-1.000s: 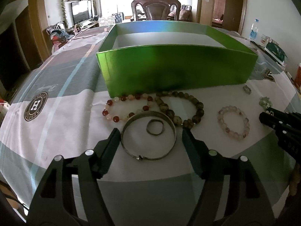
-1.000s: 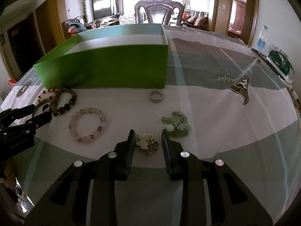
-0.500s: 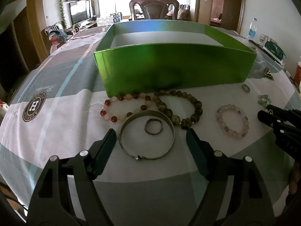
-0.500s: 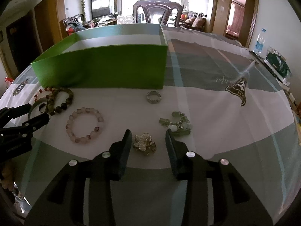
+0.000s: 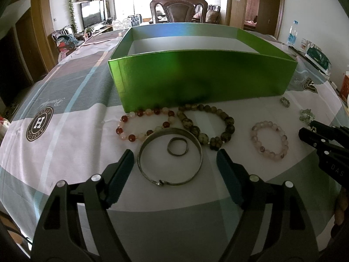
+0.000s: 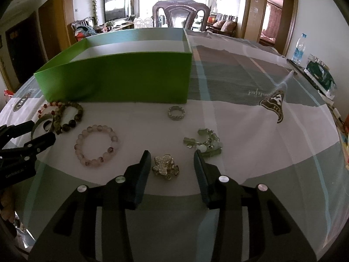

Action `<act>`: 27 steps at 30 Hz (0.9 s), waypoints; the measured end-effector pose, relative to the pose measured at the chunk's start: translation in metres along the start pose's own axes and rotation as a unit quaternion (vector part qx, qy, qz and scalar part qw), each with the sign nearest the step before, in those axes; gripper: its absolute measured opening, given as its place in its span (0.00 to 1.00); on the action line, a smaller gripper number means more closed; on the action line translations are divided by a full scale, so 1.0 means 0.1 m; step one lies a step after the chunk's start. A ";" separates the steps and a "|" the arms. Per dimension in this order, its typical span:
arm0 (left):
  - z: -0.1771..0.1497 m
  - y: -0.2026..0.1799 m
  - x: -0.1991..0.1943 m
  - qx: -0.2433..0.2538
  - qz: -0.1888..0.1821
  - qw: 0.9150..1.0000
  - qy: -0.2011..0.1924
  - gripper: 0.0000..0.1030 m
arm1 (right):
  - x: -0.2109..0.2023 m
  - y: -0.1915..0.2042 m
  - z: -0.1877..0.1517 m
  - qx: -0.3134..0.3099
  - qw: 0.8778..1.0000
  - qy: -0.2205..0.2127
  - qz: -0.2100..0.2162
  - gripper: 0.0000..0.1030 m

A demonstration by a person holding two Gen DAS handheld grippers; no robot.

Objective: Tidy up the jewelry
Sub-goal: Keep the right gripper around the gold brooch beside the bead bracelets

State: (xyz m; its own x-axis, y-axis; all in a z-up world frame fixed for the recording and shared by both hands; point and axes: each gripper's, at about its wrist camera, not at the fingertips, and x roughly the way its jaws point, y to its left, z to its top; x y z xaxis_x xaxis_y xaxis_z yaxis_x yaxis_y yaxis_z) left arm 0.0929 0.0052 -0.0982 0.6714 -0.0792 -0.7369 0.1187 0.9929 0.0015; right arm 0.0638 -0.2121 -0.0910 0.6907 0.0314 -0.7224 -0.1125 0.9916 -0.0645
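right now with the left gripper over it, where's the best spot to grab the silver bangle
Take the silver bangle across its thin band on the bare near-left arc, coming down from above. It lies flat, its far edge crowds the beaded bracelets, and a small ring sits inside. The left gripper is open, straddling it.

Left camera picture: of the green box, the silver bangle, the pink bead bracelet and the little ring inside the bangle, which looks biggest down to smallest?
1. green box
2. silver bangle, though it lies nearest the camera
3. pink bead bracelet
4. little ring
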 end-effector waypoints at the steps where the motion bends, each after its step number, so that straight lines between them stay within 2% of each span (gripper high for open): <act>1: 0.00 0.00 0.00 0.000 0.000 1.000 0.000 0.75 | 0.00 0.01 0.00 -0.003 1.000 -0.001 0.000 0.38; 4: 0.00 0.00 0.00 0.000 0.000 1.000 0.000 0.75 | -0.02 0.06 -0.01 -0.019 1.000 -0.006 0.003 0.22; 15: 0.00 0.00 0.00 0.000 0.000 1.000 -0.001 0.75 | -0.03 0.10 -0.02 -0.019 1.000 -0.006 0.002 0.22; 22: 0.01 0.00 -0.01 0.000 -0.001 1.000 0.000 0.75 | -0.09 0.02 -0.03 0.015 0.999 0.013 0.036 0.20; 25: 0.00 -0.01 -0.03 -0.006 0.007 1.000 0.002 0.71 | -0.16 0.02 -0.03 0.016 0.999 0.011 0.035 0.20; 27: 0.00 -0.02 -0.04 -0.008 0.009 1.000 0.006 0.64 | -0.17 0.00 -0.04 0.018 0.999 0.012 0.034 0.20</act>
State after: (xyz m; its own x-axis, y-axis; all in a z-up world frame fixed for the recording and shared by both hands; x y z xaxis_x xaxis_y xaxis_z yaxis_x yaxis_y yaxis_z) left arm 0.0900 0.0037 -0.0950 0.6643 -0.0598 -0.7451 0.0942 0.9955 0.0040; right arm 0.0495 -0.2129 -0.0814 0.6652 0.0967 -0.7403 -0.1323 0.9912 0.0107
